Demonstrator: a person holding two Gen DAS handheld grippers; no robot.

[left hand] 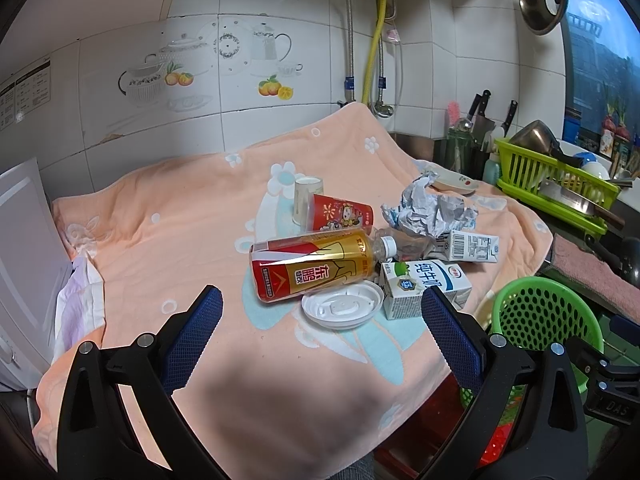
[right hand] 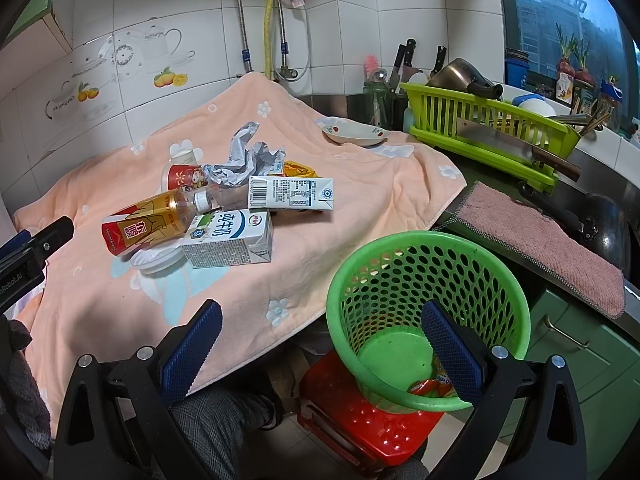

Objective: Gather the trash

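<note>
1. My left gripper (left hand: 322,312) hangs spread and empty just short of the trash pile: bottle (left hand: 314,264), white lid (left hand: 342,309), milk carton (left hand: 426,286).
2. My right gripper (right hand: 322,320) is spread too, over the green basket (right hand: 428,312), which sits below the towel's (right hand: 360,216) edge, handy for drops.
</note>
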